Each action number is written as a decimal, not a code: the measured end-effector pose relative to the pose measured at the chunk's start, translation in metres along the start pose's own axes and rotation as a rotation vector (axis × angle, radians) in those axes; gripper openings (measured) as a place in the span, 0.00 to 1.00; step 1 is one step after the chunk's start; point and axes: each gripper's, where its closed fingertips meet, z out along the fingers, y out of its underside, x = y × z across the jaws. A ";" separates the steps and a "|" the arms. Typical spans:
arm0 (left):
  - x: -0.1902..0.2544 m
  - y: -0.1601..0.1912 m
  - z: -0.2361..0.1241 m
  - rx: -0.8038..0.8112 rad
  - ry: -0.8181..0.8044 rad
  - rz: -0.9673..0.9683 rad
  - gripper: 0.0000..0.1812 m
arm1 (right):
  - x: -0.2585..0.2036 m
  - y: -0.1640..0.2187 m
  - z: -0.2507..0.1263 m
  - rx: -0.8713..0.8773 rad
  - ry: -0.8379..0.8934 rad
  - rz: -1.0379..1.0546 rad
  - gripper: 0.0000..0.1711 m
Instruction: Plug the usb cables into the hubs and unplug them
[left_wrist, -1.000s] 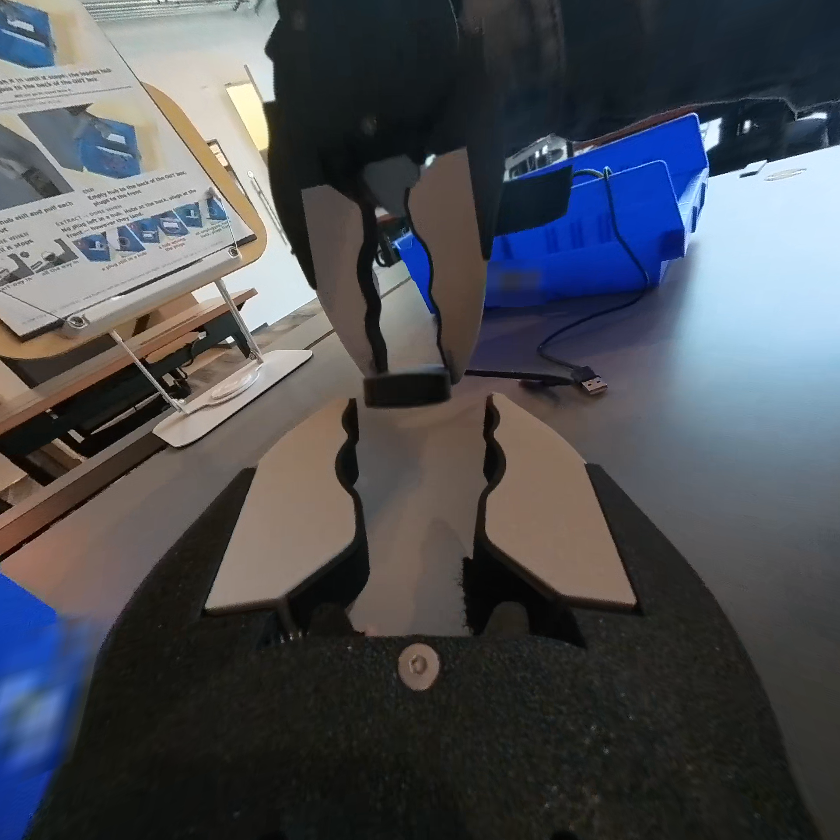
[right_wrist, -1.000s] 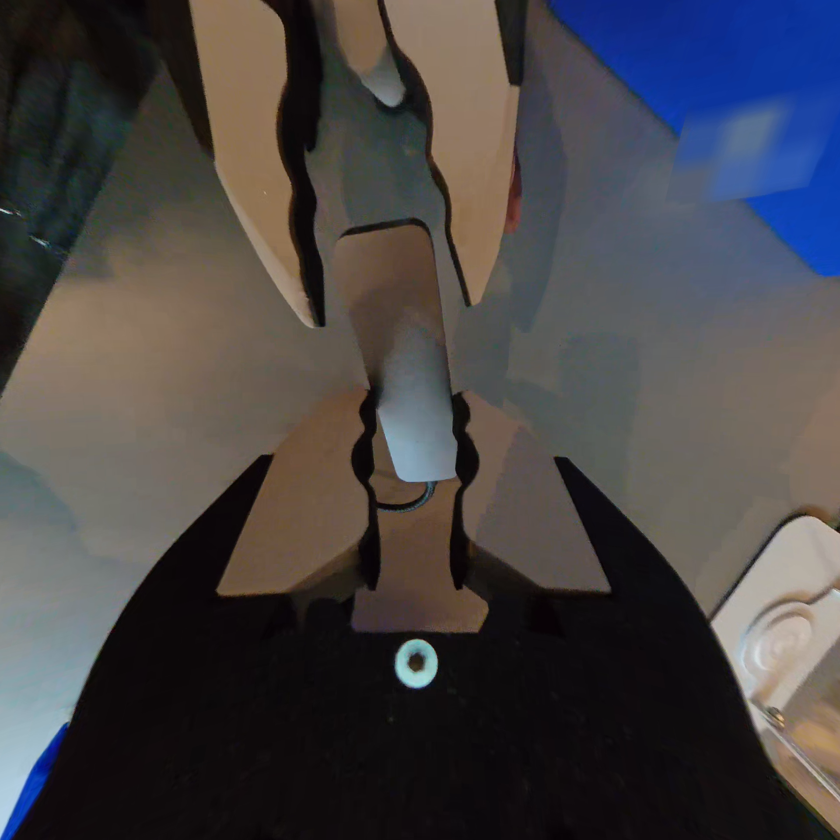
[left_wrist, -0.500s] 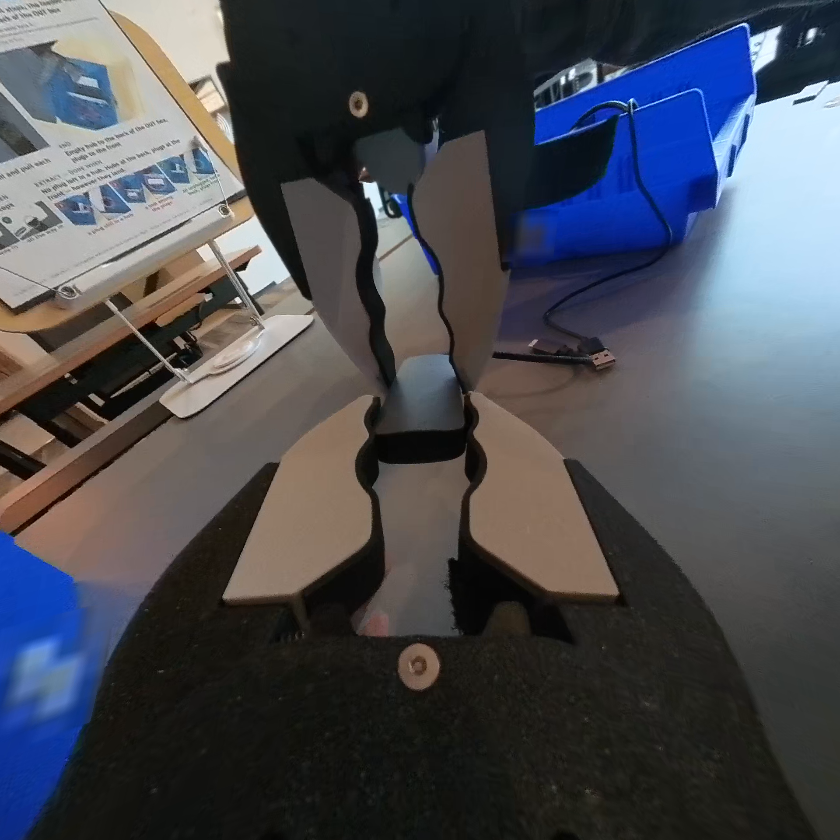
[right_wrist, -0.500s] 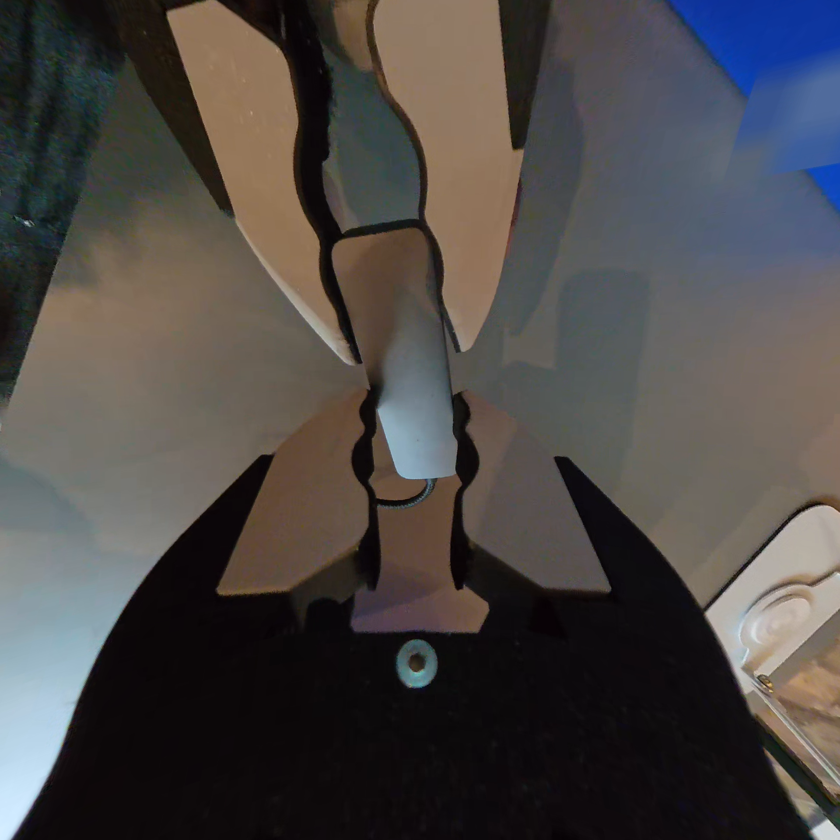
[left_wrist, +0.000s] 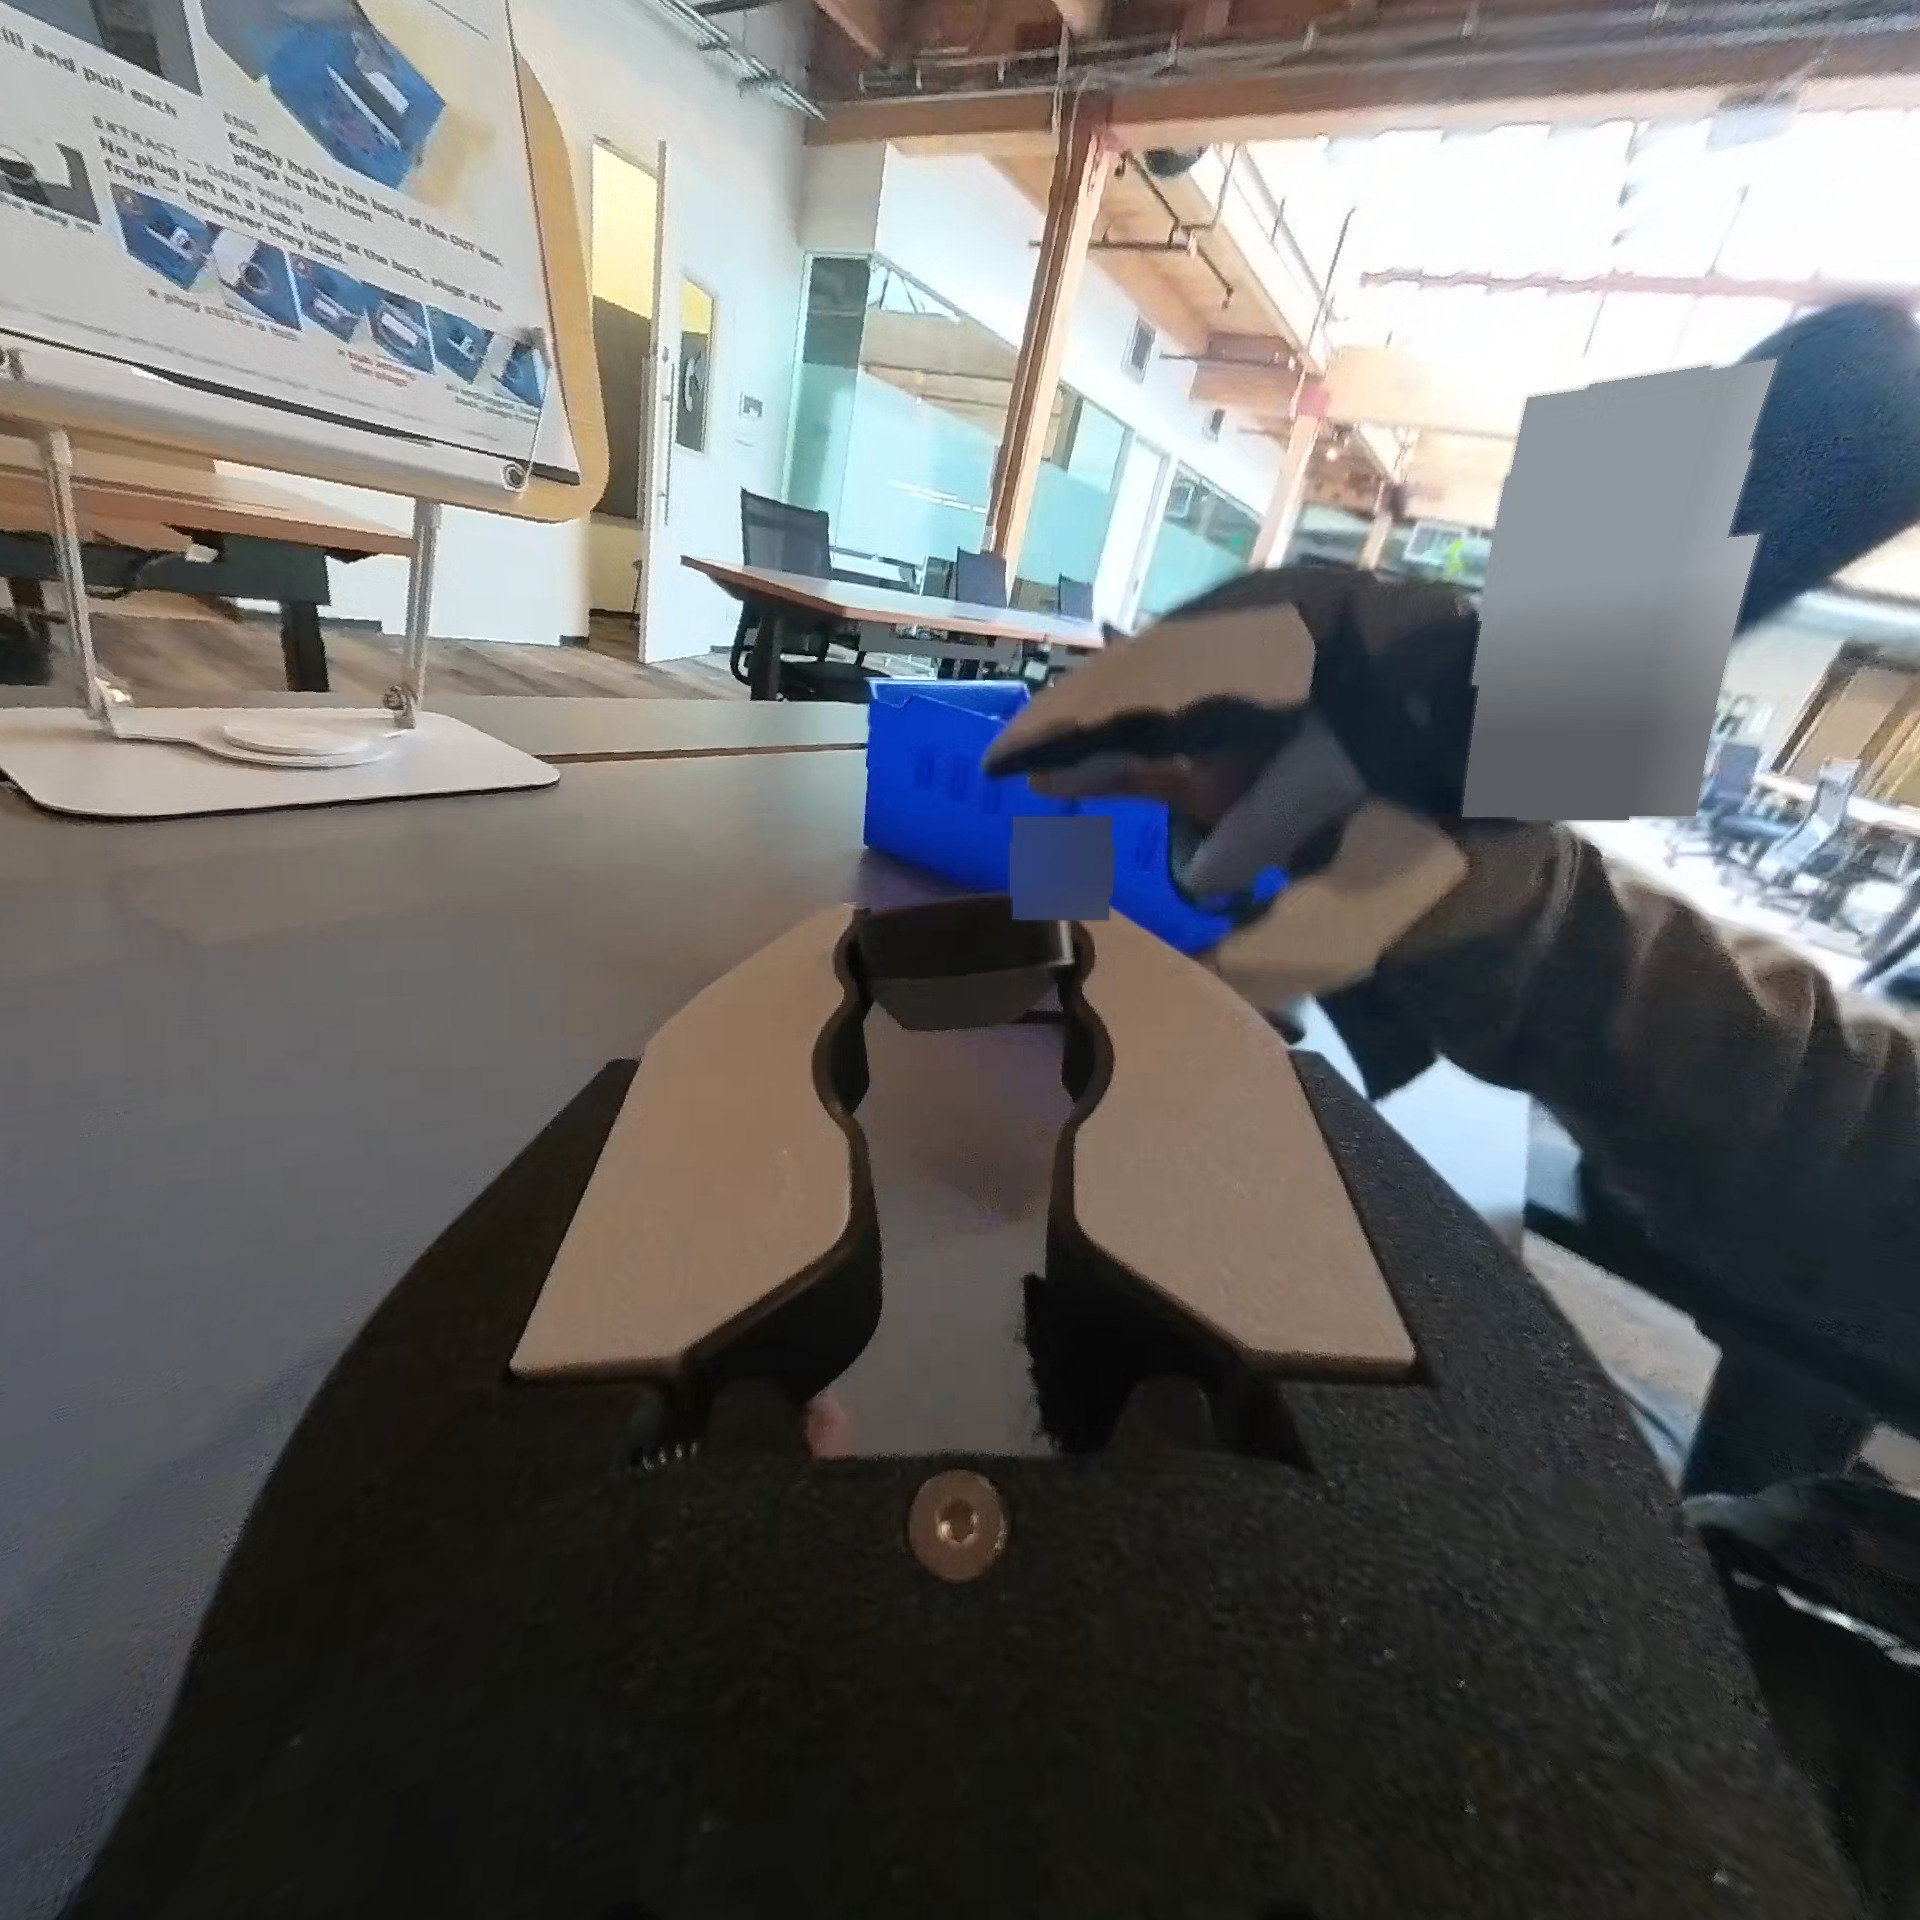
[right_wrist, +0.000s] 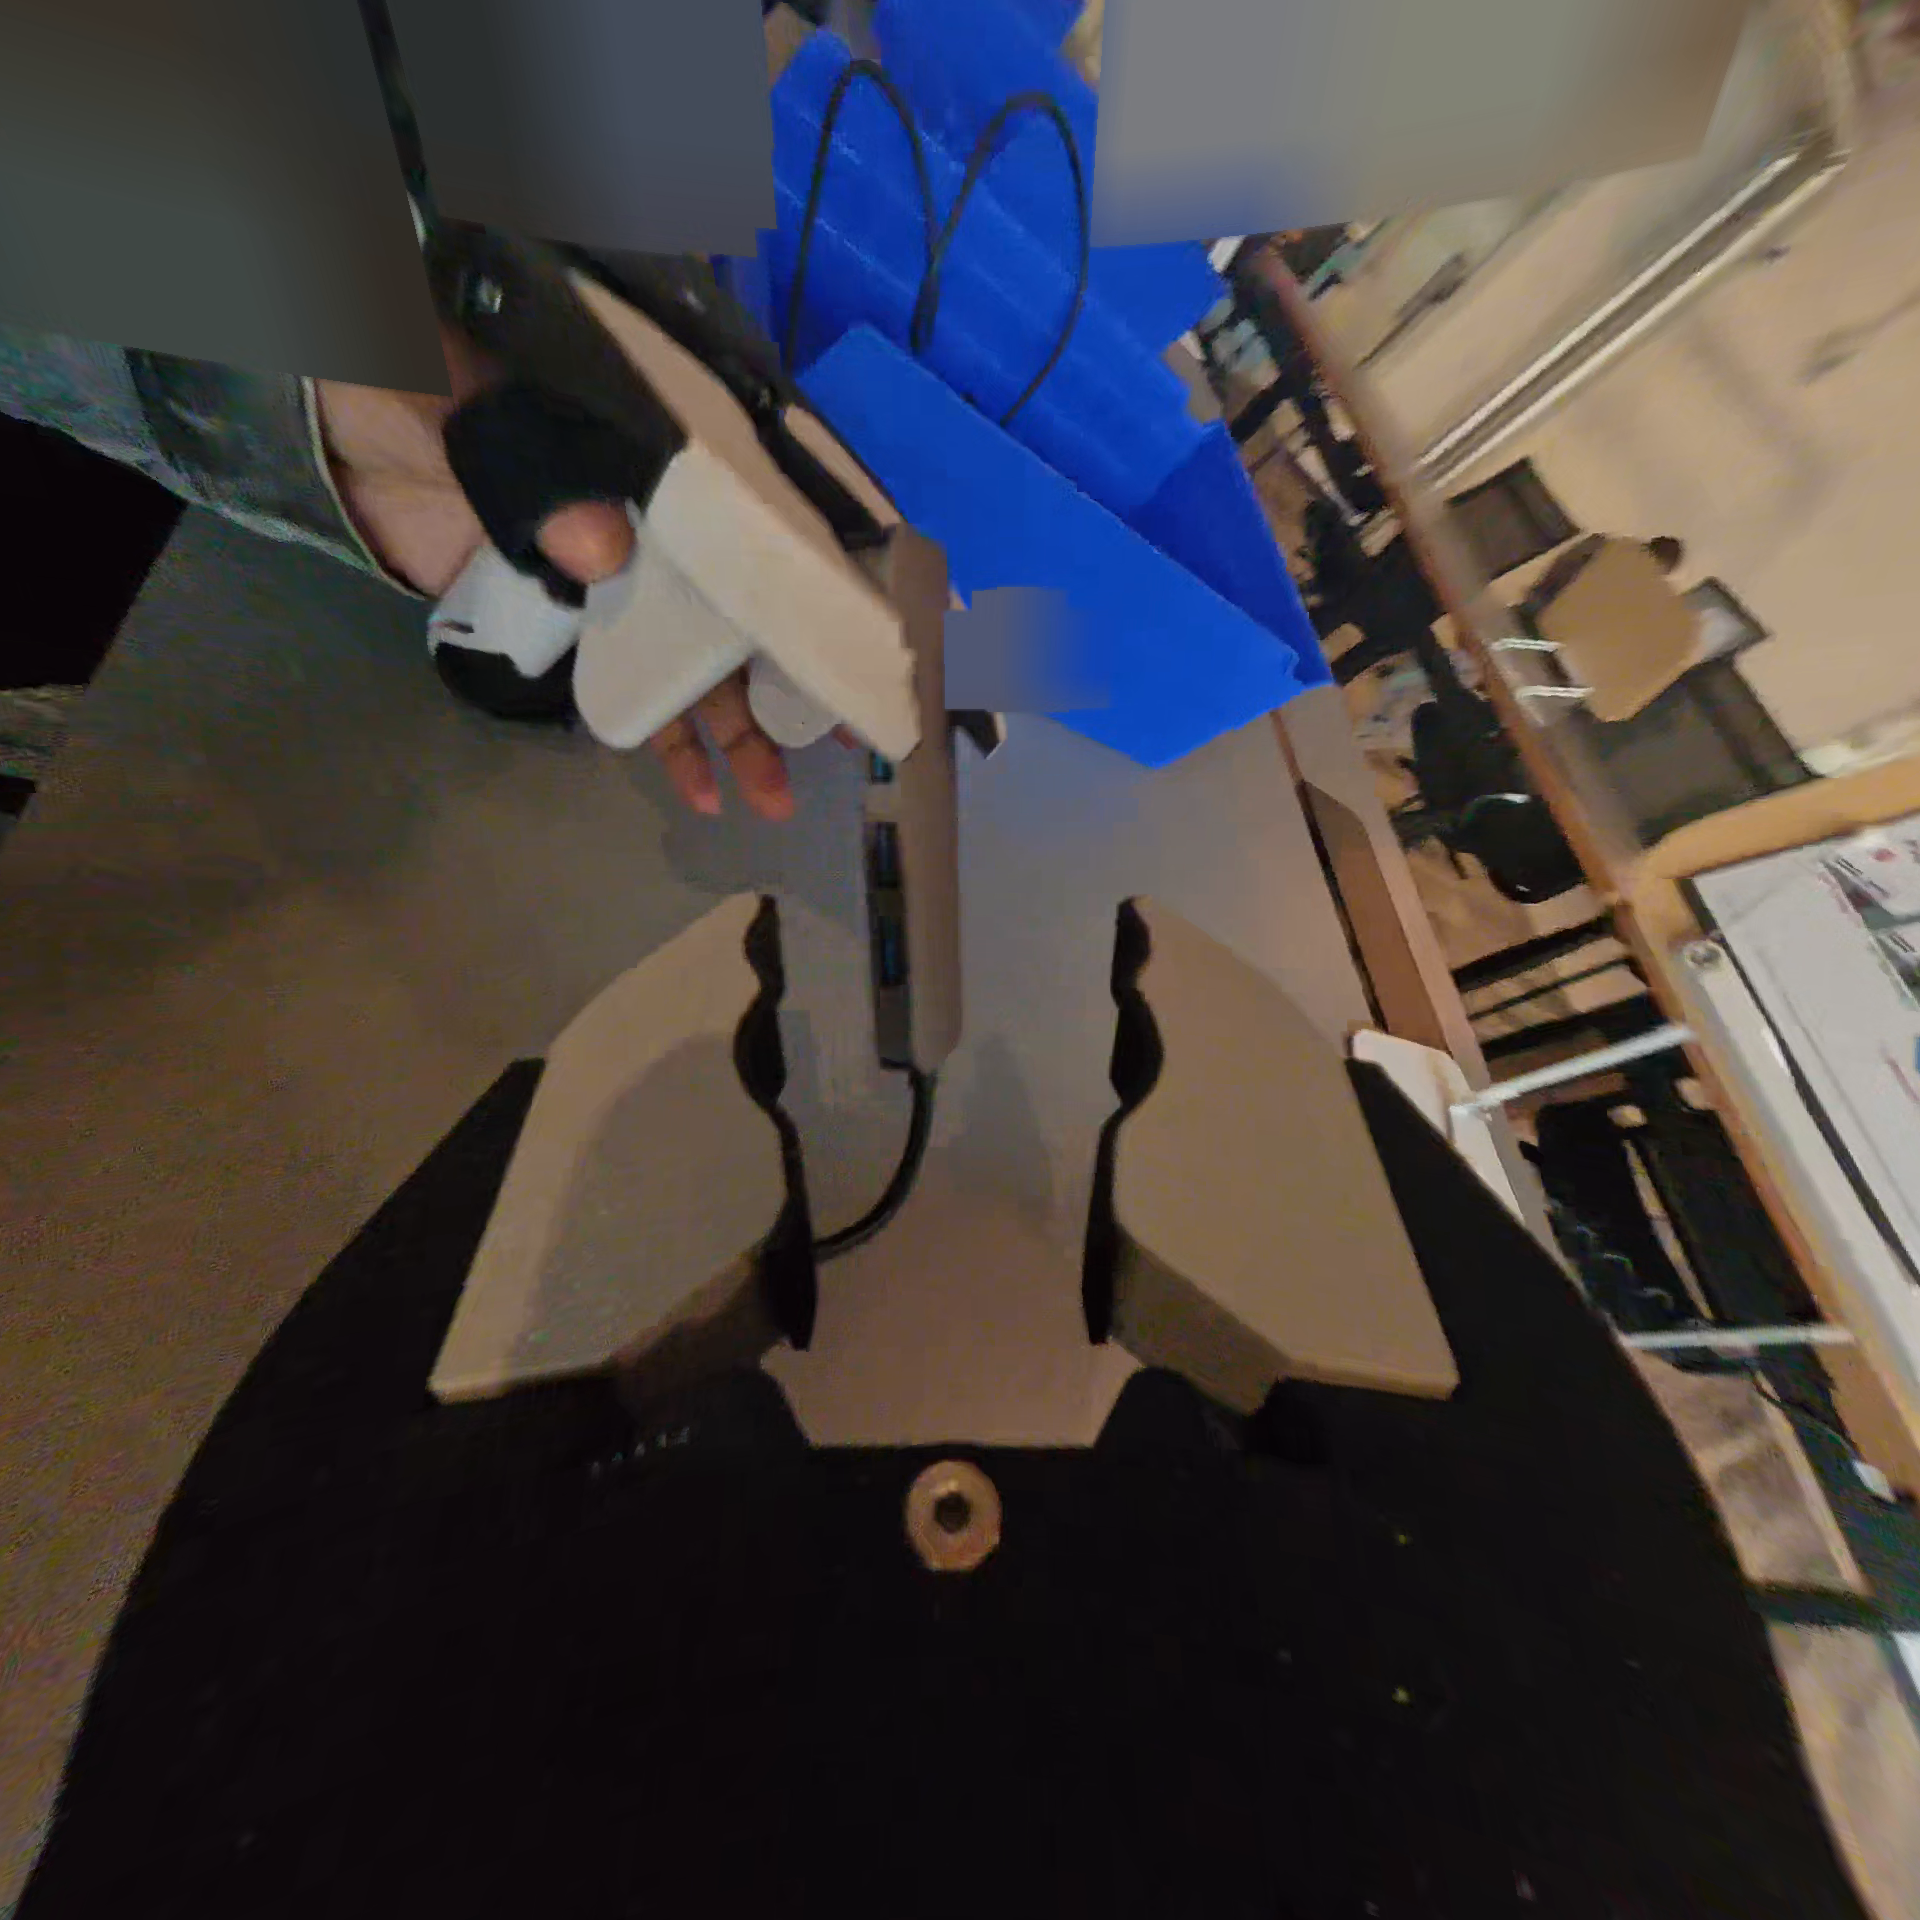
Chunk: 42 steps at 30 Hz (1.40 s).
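Observation:
My left gripper (left_wrist: 964, 935) is shut on one end of a grey USB hub (left_wrist: 961, 971) and holds it above the grey table (left_wrist: 364, 987). In the right wrist view the hub (right_wrist: 925, 883) is a long slim bar with blue ports along one edge. The left gripper (right_wrist: 930, 717) clamps its far end. My right gripper (right_wrist: 945, 914) is open. The hub's near end stands between its fingers with a gap on both sides. The hub's short black cable (right_wrist: 883, 1174) hangs from that end. The open right gripper (left_wrist: 1112, 862) also shows in the left wrist view.
A blue bin (left_wrist: 935, 779) stands on the table behind the hub. In the right wrist view blue bins (right_wrist: 1091, 540) hold looped black cables (right_wrist: 997, 208). A stand with an instruction sheet (left_wrist: 260, 208) rests on a white base (left_wrist: 281, 758). A person's hand (right_wrist: 717, 748) holds the left gripper. My two grippers' fingertips are within a few centimetres of each other.
My left gripper closed on the hub's free end while the right still held it. The right gripper has since opened, let go and drawn back. The hub now hangs from the left alone.

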 end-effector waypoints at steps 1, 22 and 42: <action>0.001 -0.001 0.000 0.009 0.000 -0.014 0.19 | -0.004 0.004 -0.002 -0.002 0.043 -0.004 0.36; 0.042 0.025 0.008 -0.107 0.197 0.218 0.26 | -0.010 0.022 -0.032 -0.323 0.170 -0.449 0.07; 0.043 0.064 0.012 -0.265 0.015 1.362 0.25 | -0.030 0.039 -0.038 -0.381 0.018 -0.464 0.07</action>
